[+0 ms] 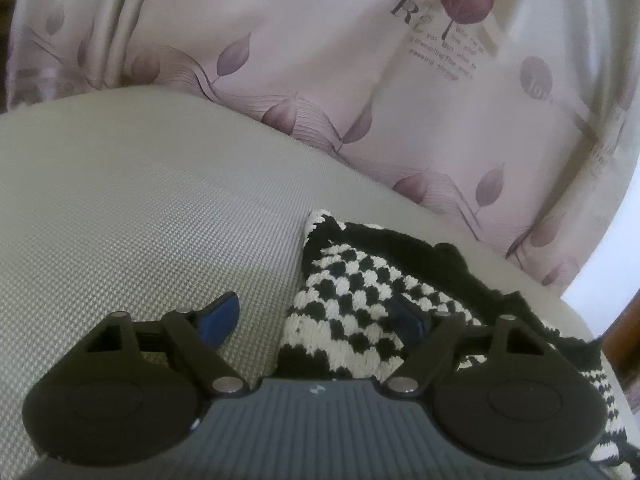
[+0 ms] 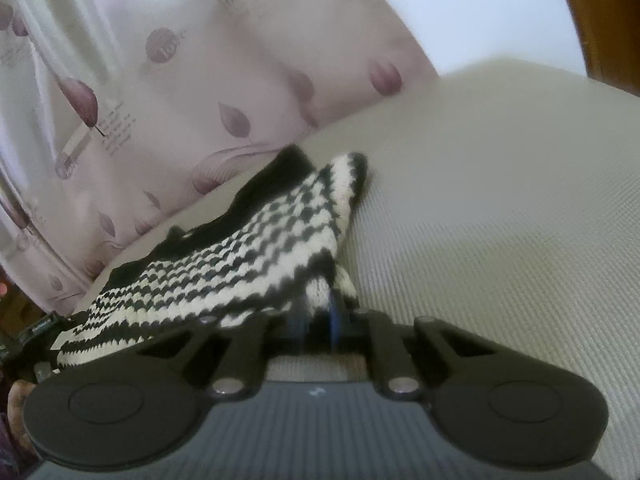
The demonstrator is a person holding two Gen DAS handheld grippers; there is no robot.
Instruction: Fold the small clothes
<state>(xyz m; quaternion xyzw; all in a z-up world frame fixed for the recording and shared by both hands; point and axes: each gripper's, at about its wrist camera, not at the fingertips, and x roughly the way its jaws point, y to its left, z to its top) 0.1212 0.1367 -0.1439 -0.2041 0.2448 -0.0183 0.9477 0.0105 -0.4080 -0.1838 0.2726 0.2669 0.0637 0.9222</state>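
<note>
A small black-and-white checked knit garment lies on a pale woven mat. My left gripper stands open and low over it. Its left blue pad rests over bare mat, clear of the knit. Its right pad sits against the knit's surface, and the garment's near left edge lies between the two fingers. In the right wrist view my right gripper is shut on the near corner of the garment. The cloth rises in a tented fold from that pinch, and this picture is slightly blurred.
A pink leaf-printed cloth hangs behind the mat, and shows again in the right wrist view. Bare mat stretches to the right of the garment. Brown wooden furniture stands at the far right corner.
</note>
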